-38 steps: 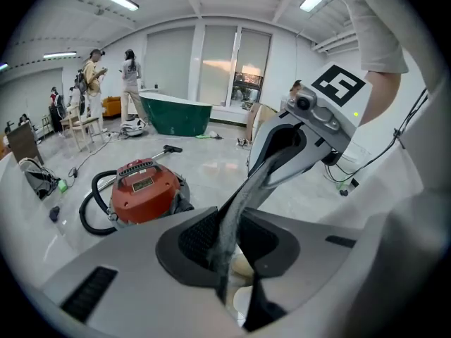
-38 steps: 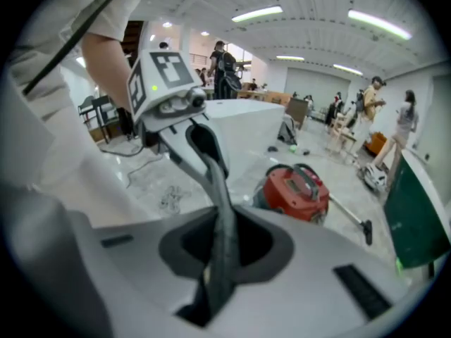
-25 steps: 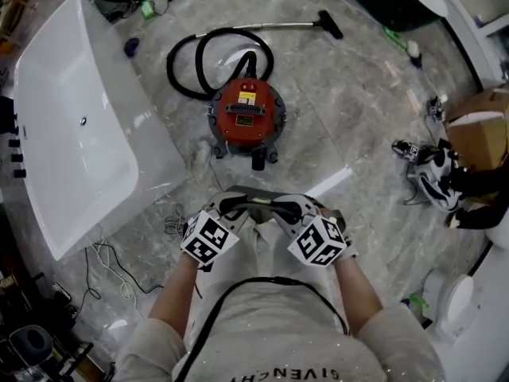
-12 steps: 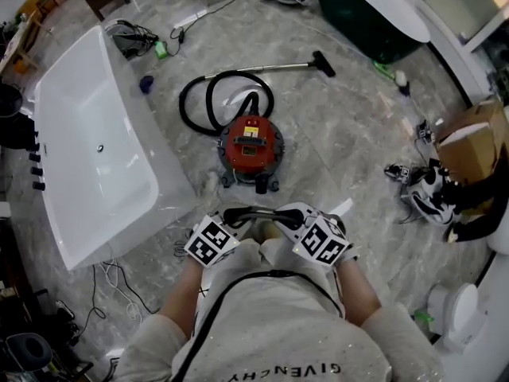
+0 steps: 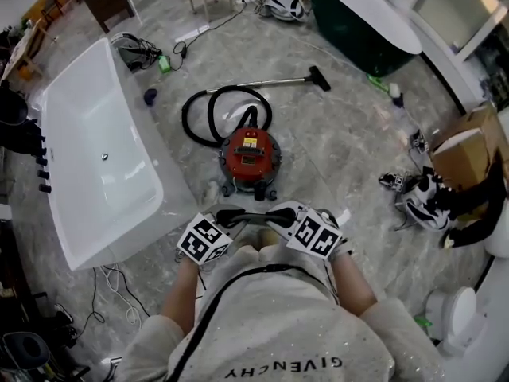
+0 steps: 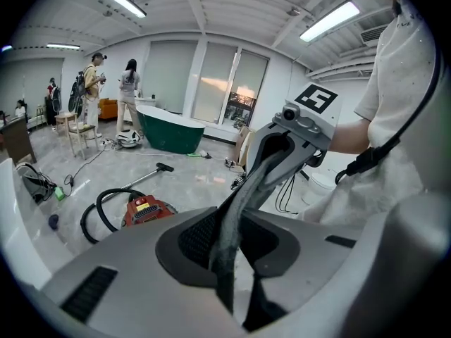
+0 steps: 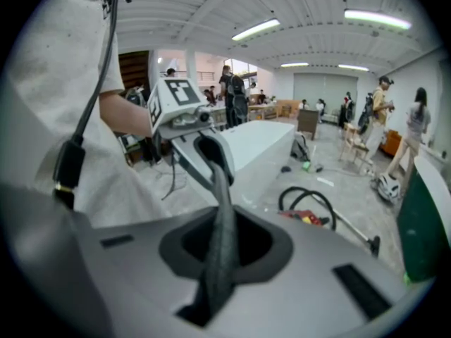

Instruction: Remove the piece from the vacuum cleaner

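We hold the left gripper point(image 5: 225, 212) and the right gripper point(image 5: 280, 212) close in front of our body, tips turned toward each other; a dark grey piece point(image 5: 253, 216), a thin flexible strip, spans the short gap between them; in the left gripper view the jaws are pressed together on one end of this strip; in the right gripper view the jaws are clamped on its other end, so both tongs grasp the same piece; the piece is held up off the floor; the red vacuum cleaner point(image 5: 250, 156) stands on the grey marbled floor point(image 5: 342, 142) ahead of us, well apart from the piece; its black hose point(image 5: 208, 110) lies in a loop just behind it; a slim wand point(image 5: 274, 80) runs from that loop to a dark floor nozzle point(image 5: 319, 78); a white bathtub point(image 5: 95, 161) lies to the left of the vacuum cleaner; a dark green tub point(image 5: 358, 26) stands far off on the right; a cardboard box point(image 5: 465, 146) sits at the right edge.
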